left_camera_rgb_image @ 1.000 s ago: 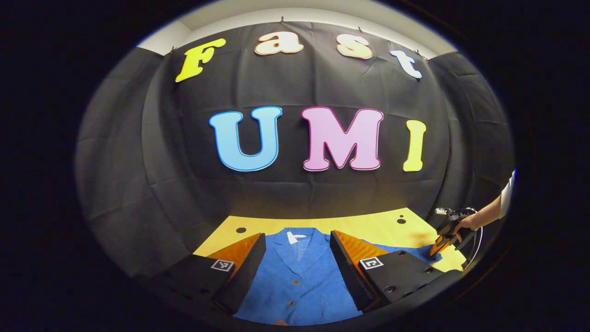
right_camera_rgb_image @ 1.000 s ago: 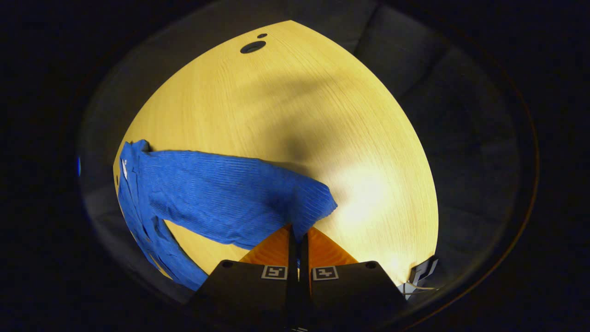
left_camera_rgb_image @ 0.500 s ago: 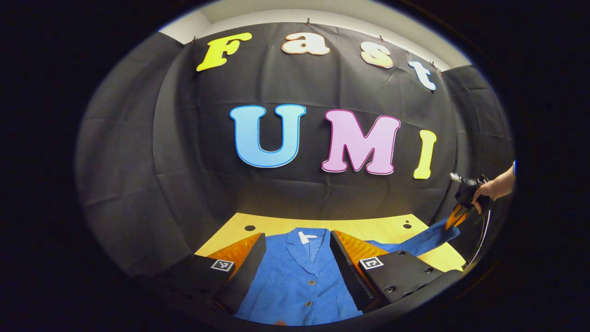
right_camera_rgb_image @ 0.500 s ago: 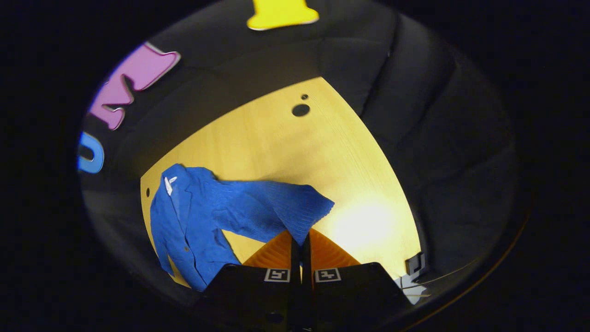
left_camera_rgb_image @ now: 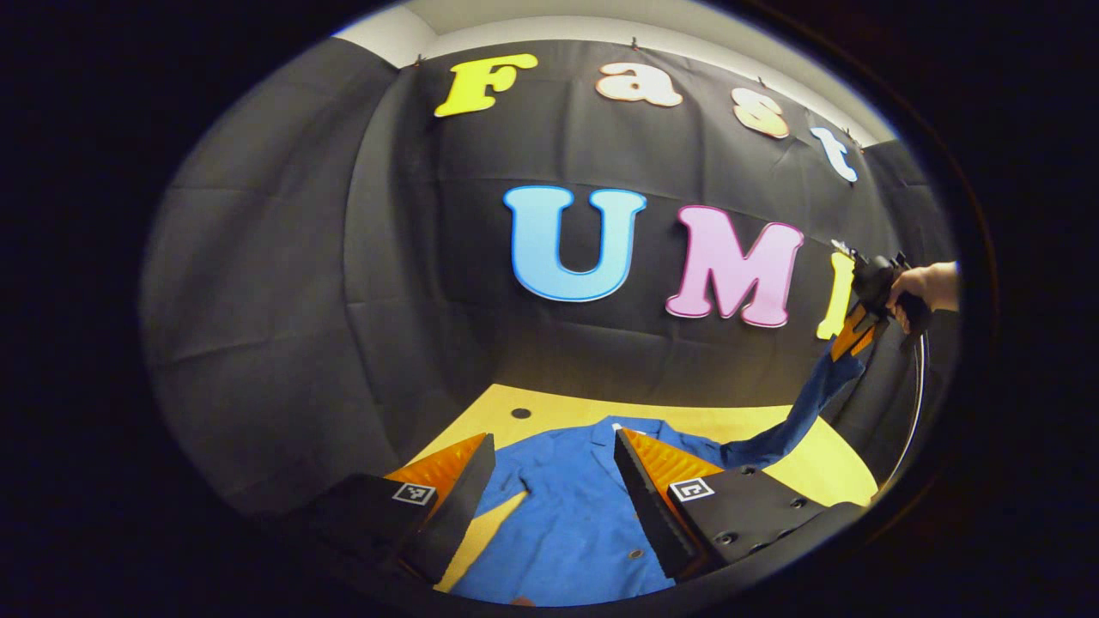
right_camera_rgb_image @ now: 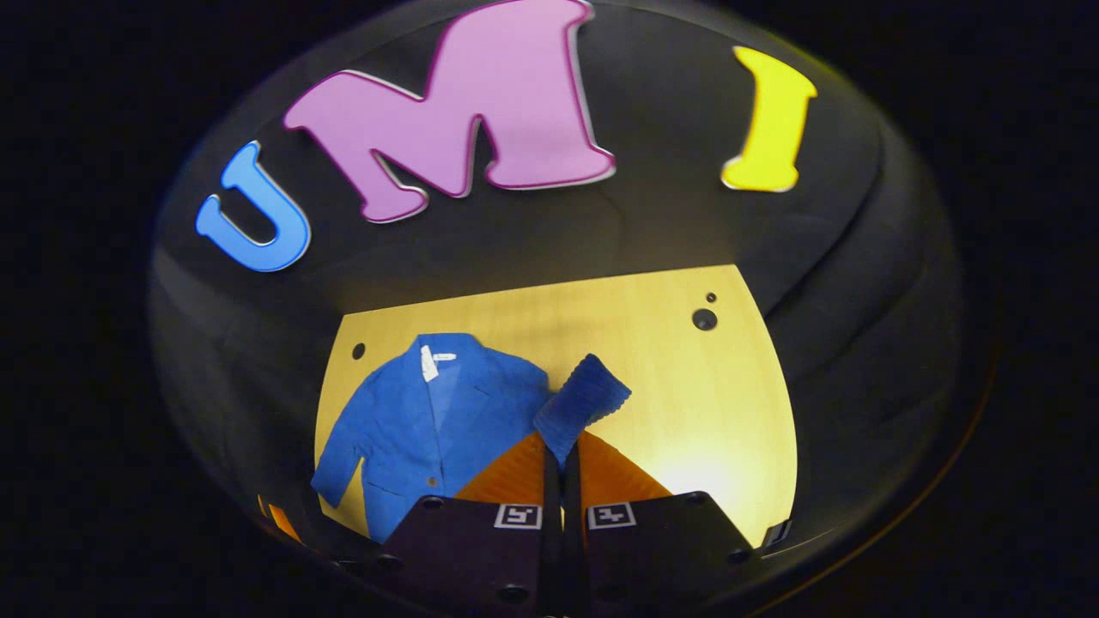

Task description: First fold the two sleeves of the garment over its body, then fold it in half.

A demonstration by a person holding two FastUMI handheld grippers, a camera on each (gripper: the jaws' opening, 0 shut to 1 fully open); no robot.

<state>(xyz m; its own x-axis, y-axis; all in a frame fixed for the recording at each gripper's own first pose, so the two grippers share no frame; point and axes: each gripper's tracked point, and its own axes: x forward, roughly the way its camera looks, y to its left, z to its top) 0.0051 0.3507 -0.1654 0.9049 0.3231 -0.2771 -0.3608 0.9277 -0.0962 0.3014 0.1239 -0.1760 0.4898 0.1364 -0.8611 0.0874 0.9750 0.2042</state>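
A blue button-up jacket [right_camera_rgb_image: 429,412] lies flat, collar away from me, on the yellow wooden table [right_camera_rgb_image: 687,403]. In the right gripper view my right gripper [right_camera_rgb_image: 558,451] is shut on the cuff of one sleeve [right_camera_rgb_image: 584,399], held high above the table. The left gripper view shows that same sleeve [left_camera_rgb_image: 790,421] stretched up and to the right from the jacket [left_camera_rgb_image: 567,524] to the right gripper [left_camera_rgb_image: 850,339], held by a hand [left_camera_rgb_image: 923,287]. My left gripper [left_camera_rgb_image: 554,451] hovers open over the jacket's lower front with nothing between its fingers.
The table [left_camera_rgb_image: 824,468] is walled by black cloth on the far side and both flanks. Small round holes [right_camera_rgb_image: 704,319] sit near its far corners, one also at the far left [left_camera_rgb_image: 520,413].
The right gripper has lifted the sleeve cuff well up off the table, pulling the sleeve taut. The left gripper has swung to the left over the jacket and stays open.
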